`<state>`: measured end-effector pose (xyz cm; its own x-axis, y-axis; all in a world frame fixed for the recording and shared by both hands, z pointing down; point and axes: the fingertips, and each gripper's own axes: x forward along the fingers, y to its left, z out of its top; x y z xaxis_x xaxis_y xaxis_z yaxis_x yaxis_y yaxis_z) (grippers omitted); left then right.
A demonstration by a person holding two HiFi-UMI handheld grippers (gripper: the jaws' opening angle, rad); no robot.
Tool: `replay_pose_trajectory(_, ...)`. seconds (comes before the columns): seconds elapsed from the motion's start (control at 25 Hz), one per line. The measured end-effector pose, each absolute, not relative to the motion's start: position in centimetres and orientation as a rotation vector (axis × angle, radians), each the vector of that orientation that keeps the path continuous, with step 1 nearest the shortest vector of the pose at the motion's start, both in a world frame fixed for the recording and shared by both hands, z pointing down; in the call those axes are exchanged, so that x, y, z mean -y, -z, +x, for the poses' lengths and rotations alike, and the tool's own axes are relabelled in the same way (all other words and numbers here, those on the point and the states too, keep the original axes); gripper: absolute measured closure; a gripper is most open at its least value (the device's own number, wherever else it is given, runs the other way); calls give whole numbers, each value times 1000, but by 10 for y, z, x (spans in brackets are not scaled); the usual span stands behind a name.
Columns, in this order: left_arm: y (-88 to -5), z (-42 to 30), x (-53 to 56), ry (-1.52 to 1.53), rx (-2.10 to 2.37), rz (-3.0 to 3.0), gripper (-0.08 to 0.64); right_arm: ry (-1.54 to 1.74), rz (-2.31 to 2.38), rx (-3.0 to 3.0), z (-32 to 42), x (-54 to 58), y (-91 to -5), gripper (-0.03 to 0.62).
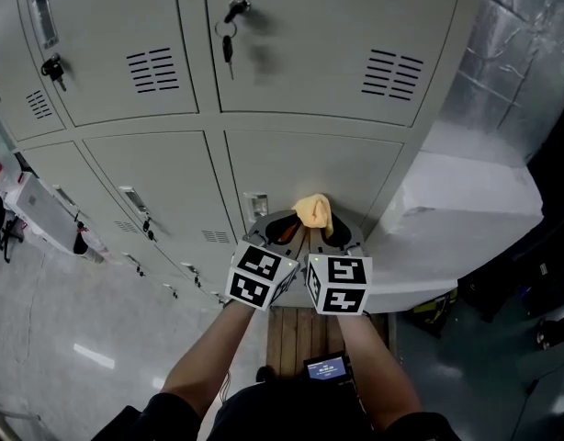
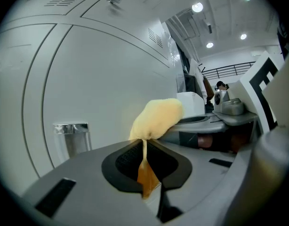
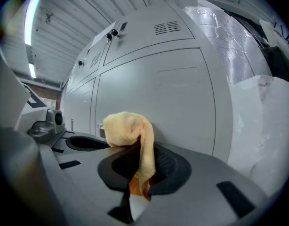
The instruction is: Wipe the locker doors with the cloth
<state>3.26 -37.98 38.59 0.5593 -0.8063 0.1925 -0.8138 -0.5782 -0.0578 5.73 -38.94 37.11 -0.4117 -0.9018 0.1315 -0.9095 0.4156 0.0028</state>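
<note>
The left gripper (image 1: 284, 230) and the right gripper (image 1: 335, 231) have smooth grey bodies with black ribbed pads (image 2: 123, 160). Each carries a white cube (image 1: 259, 277) printed with black square markers. The person wears dark sleeves (image 1: 161, 413).

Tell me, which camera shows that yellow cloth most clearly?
The right gripper view: the cloth sits sharp and central, its bunch and the strip pinched in the right gripper's jaws both plain. The left gripper view shows it blurrier, pinched by the left gripper too. The head view shows only a small lump.

Grey floor (image 1: 71, 338) gleams (foil-wrapped wall (image 1: 521, 53) nearby).
</note>
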Motion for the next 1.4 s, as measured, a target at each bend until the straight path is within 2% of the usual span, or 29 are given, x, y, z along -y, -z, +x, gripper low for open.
replay_pose_trajectory(0.76,-393,113,388,-308,1188,2853,522,-184,1854,2403,140,396,-379,522)
replay_pose_trajectory(1.4,-395,126,390,-245,1099,2860,522,-220,2005,2310,156,395,-382,522)
